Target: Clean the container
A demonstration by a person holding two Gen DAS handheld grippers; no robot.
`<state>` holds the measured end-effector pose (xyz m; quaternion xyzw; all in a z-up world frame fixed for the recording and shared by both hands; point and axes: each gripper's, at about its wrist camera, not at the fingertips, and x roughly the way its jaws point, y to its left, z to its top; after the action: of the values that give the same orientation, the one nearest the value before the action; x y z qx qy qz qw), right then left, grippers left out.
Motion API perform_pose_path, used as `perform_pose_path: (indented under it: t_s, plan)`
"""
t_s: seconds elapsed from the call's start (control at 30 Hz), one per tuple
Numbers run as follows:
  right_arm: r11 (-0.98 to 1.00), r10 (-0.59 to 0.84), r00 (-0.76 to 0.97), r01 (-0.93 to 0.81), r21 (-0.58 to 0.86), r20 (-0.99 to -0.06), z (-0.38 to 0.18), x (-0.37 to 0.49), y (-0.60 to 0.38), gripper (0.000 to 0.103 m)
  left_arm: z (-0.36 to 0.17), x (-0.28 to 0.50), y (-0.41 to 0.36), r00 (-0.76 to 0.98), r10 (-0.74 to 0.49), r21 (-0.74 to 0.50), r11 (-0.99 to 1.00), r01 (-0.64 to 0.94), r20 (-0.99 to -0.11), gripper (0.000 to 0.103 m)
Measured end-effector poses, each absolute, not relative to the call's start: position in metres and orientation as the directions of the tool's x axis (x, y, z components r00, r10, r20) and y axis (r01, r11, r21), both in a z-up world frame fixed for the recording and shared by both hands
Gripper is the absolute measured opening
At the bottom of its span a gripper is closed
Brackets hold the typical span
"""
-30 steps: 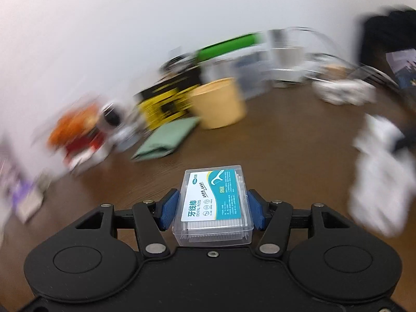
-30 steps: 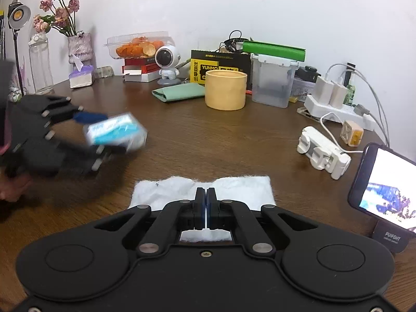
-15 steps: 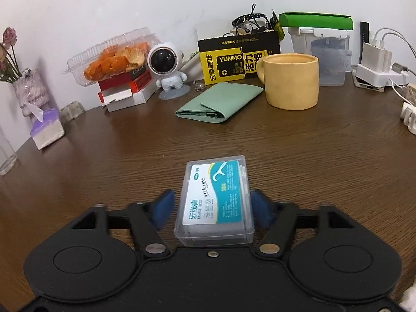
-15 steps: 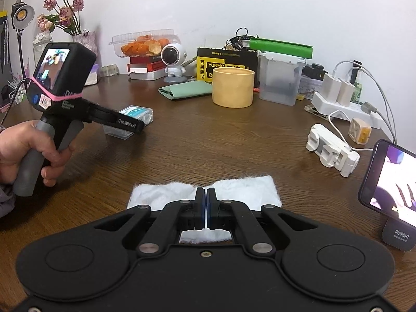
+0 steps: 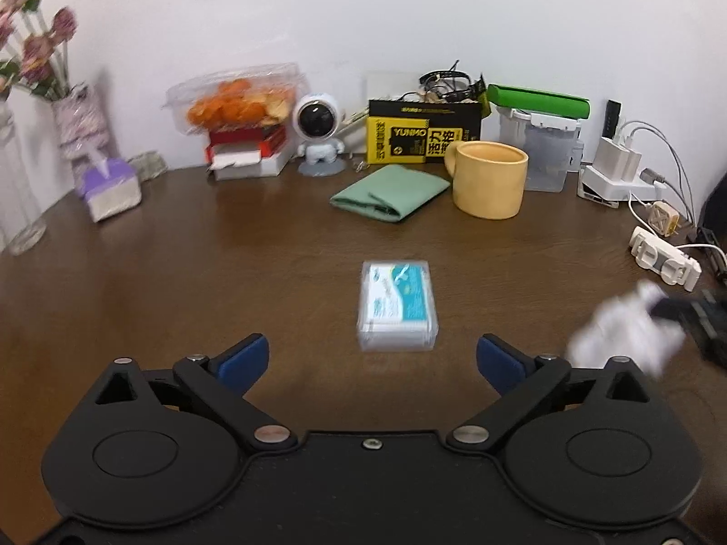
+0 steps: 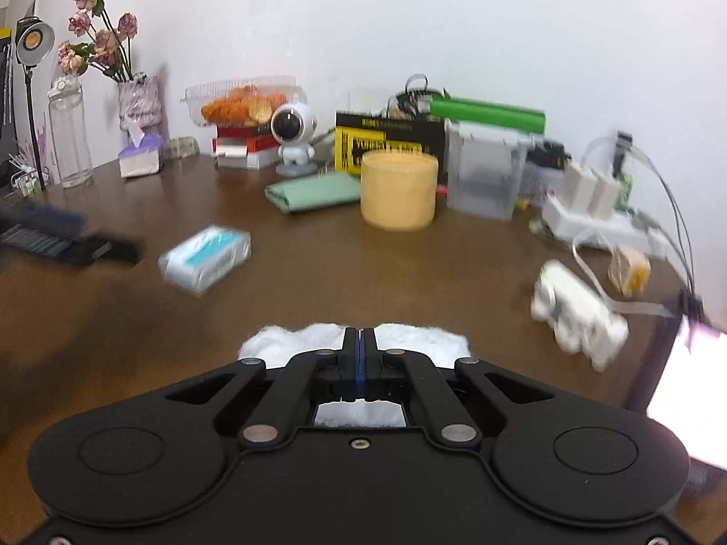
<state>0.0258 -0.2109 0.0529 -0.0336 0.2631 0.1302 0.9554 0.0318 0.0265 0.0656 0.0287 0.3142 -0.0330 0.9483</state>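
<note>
A clear plastic floss box (image 5: 397, 304) with a teal label lies flat on the brown table (image 5: 181, 272); in the right wrist view the box (image 6: 204, 259) sits to the left. My left gripper (image 5: 371, 347) is just behind it, jaws opening wide, pads clear of the box and nothing between them. Its blurred dark fingers (image 6: 68, 236) show at the left edge of the right wrist view. My right gripper (image 6: 360, 334) is shut on a white cloth (image 6: 422, 340). In the left wrist view the cloth (image 5: 622, 331) appears blurred at the right.
At the back stand a yellow mug (image 5: 490, 179), a folded green cloth (image 5: 390, 193), a clear tub with a green lid (image 5: 540, 136), a robot figurine (image 5: 318, 136) and a tissue box (image 5: 109, 186). A white power strip (image 6: 577, 313) and a phone (image 6: 695, 386) lie right.
The left gripper let go of the floss box, opened wide and drew back and up; the box now rests on the table. The right gripper shifted slightly, still holding the cloth.
</note>
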Motion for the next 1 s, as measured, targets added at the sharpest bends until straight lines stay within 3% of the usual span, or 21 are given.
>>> perform_pose_path:
  t_s: [0.23,0.3,0.37,0.5,0.57,0.67,0.87,1.0]
  plan:
    - [0.977,0.179,0.809,-0.212,0.006,-0.560,0.034,0.099,-0.207,0.003,0.042,0.026,0.025,0.757,-0.043,-0.002,0.998,0.056,-0.652,0.100]
    - [0.981,0.166,0.810,-0.191,0.013,-0.562,0.025,0.109,-0.207,0.022,0.039,0.025,0.020,0.760,-0.047,0.004,0.998,0.065,-0.648,0.100]
    - [0.986,0.130,0.830,-0.167,-0.019,-0.543,0.027,0.101,-0.206,0.050,0.038,0.023,0.014,0.774,-0.040,0.026,0.997,0.073,-0.631,0.100]
    - [0.988,0.151,0.866,-0.153,0.034,-0.477,0.048,0.059,-0.215,0.059,0.036,0.016,0.009,0.789,-0.026,0.040,0.997,0.064,-0.614,0.101]
    - [0.986,0.166,0.864,-0.150,0.072,-0.475,0.054,0.031,-0.218,0.073,0.032,0.012,0.013,0.788,-0.011,0.012,1.000,0.023,-0.616,0.103]
    - [0.986,0.165,0.857,-0.137,0.092,-0.488,0.050,-0.011,-0.218,0.086,0.028,0.007,0.018,0.784,0.008,-0.028,0.999,-0.033,-0.620,0.103]
    - [0.994,0.073,0.785,-0.006,0.110,-0.616,0.022,-0.030,-0.211,0.087,0.019,0.005,0.014,0.760,0.000,-0.026,0.999,-0.023,-0.650,0.103]
    - [0.994,0.057,0.774,0.013,0.106,-0.630,0.015,-0.028,-0.203,0.087,0.014,0.004,0.011,0.748,-0.012,-0.022,1.000,-0.003,-0.663,0.103]
